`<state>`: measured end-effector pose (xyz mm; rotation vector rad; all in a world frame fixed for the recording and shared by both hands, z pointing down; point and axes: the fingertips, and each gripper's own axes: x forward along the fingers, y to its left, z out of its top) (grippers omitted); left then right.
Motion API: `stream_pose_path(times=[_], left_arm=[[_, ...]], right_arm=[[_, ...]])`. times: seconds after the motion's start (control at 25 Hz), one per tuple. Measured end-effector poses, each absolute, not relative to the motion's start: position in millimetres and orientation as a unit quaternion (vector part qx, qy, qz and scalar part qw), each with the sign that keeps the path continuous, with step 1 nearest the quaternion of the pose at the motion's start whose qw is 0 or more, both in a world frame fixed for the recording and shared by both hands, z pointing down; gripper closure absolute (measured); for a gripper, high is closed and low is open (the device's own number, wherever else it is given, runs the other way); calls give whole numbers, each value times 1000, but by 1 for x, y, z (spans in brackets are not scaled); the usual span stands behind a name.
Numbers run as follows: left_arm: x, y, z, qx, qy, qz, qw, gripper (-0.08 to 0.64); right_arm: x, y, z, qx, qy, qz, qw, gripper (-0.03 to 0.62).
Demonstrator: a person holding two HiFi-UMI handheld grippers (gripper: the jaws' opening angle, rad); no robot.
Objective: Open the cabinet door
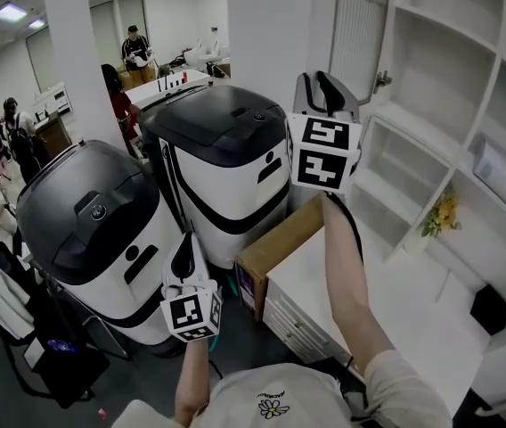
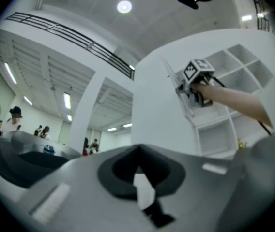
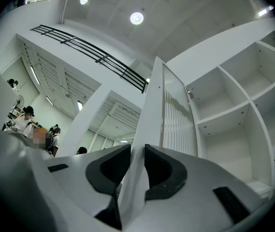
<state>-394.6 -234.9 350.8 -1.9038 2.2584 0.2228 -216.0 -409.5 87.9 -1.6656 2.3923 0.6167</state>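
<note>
The white cabinet door (image 1: 357, 34) with a ribbed panel stands swung out from the open white shelves (image 1: 444, 105). My right gripper (image 1: 322, 89) is raised to the door's free edge. In the right gripper view the door's edge (image 3: 145, 129) runs between the two black pads, and my right gripper (image 3: 136, 170) is shut on it. My left gripper (image 1: 184, 259) hangs low at the left, well away from the door. In the left gripper view its jaws meet at the tips, so my left gripper (image 2: 138, 153) is shut and holds nothing. That view also shows the door (image 2: 159, 105).
Two big white-and-black machines (image 1: 226, 163) (image 1: 93, 230) stand close at the left. A cardboard box (image 1: 280, 248) sits against the white counter (image 1: 395, 310). Yellow flowers (image 1: 443, 214) stand on the counter. Several people are far back at the left.
</note>
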Motion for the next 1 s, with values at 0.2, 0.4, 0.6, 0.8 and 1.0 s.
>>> stream_pose_path(times=[0.2,0.4,0.6,0.8,1.0], left_arm=[[-399,-238,348,-640,759,77,92,554],[-397,-240,347,-644,756,79,92,555],[-388,-240,346,-650,751,79,91,555],[-376,-236,338,-653,746,81,99,554],[-364,-226,334,-651,748,72,108,555]], right_arm=[[-217,-410,86,-558,798,207,89,505],[-215,-408,87,-550,806,202,91,500],[-219,-398,90,-488,848,189,82,481],[-218,-358,89,-442,867,198,116,457],[-210,-317,109,-417,871,218,140,506]])
